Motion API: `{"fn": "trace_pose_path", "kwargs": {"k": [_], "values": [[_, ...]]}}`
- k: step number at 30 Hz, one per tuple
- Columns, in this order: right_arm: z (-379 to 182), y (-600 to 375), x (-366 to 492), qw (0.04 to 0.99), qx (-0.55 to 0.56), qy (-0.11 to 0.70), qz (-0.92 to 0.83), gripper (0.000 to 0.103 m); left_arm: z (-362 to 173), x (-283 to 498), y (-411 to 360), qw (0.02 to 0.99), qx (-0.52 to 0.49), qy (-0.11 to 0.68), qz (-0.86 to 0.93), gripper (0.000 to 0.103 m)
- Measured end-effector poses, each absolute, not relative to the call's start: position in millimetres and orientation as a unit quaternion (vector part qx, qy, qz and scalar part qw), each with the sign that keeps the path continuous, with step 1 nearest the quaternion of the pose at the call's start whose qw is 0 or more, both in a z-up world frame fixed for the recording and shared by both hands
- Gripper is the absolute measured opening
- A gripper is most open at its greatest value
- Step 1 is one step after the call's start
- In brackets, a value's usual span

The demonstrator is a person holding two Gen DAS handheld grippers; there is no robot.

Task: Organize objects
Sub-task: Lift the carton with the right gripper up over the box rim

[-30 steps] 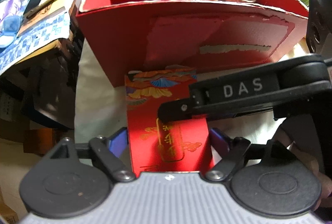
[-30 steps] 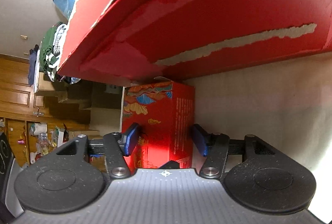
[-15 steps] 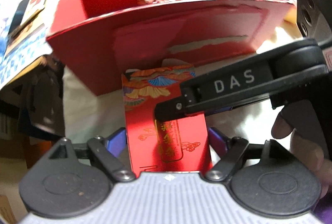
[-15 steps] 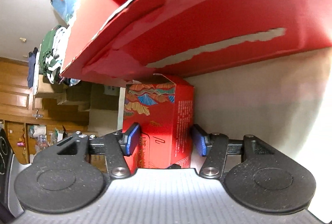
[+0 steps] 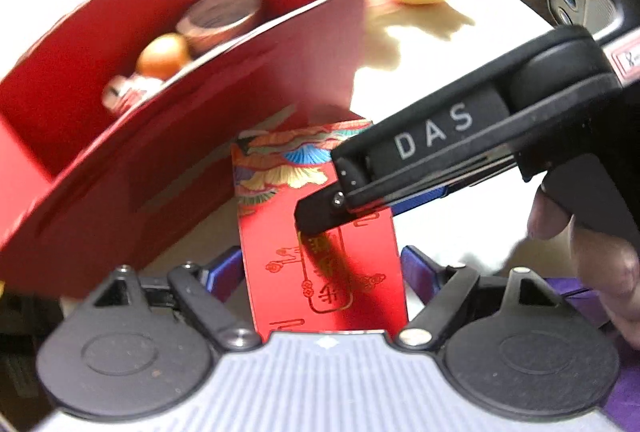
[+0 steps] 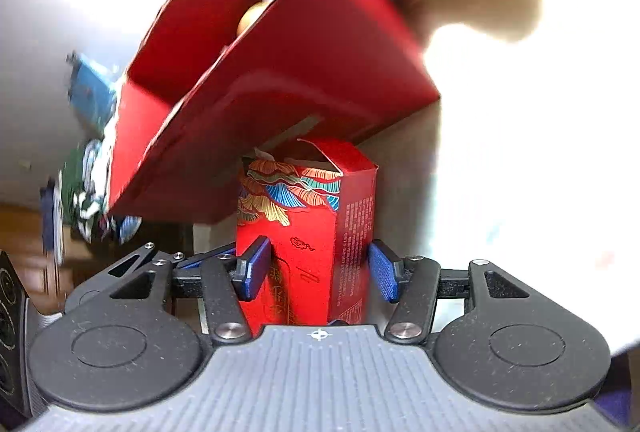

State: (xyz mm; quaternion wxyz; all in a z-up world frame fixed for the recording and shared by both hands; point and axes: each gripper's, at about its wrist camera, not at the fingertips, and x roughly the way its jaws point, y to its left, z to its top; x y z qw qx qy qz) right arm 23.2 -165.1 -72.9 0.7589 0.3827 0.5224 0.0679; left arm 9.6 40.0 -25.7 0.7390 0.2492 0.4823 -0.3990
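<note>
Two grippers, left gripper [image 5: 322, 268] and right gripper [image 6: 320, 270], both clamped on small red carton [image 6: 308, 232], over white tabletop [image 5: 460, 64].

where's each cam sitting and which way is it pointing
Left wrist: rides the left claw, looking forward at the small red carton and open red box; the right claw and a hand show.
Right wrist: rides the right claw, rolled sideways, seeing the same carton's corner between its blue pads.
Shared: carton, red box.
</note>
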Motion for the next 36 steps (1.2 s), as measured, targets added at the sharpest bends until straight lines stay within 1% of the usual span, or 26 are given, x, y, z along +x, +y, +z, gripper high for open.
{"fn": "trace_pose_path", "kwargs": {"k": [8,13,17,22,26,30,36], "values": [[-46.6,-204.1,-9.6,0.784,0.396,0.477,0.000,0.057,-7.2,-10.1,-4.3,0.718,0.279,0.429,-0.472,0.082],[-23.8,-226.2,-26.2,0.804,0.401,0.438,-0.035,0.057,16.9,-17.3,-26.0,0.718,0.270,0.396,-0.505,0.082],[3.6,-231.2,-27.1,0.837,0.379,0.393,-0.043,0.057,41.8,-18.4,-32.3,0.739,0.264,0.350,-0.512,0.082],[30.1,-226.7,-13.0,0.869,0.363,0.336,-0.022,0.057,74.5,-8.2,-26.0,0.775,0.241,0.306,-0.498,0.082],[44.7,-214.7,11.4,0.885,0.350,0.306,0.015,0.057,95.0,8.5,-12.9,0.808,0.219,0.281,-0.470,0.082],[51.6,-194.9,43.4,0.897,0.324,0.297,0.056,0.057,104.1,25.6,0.9,0.836,0.204,0.275,-0.429,0.082],[50.9,-159.9,88.5,0.901,0.284,0.307,0.117,0.057,98.4,60.7,28.7,0.865,0.183,0.287,-0.370,0.082]]}}
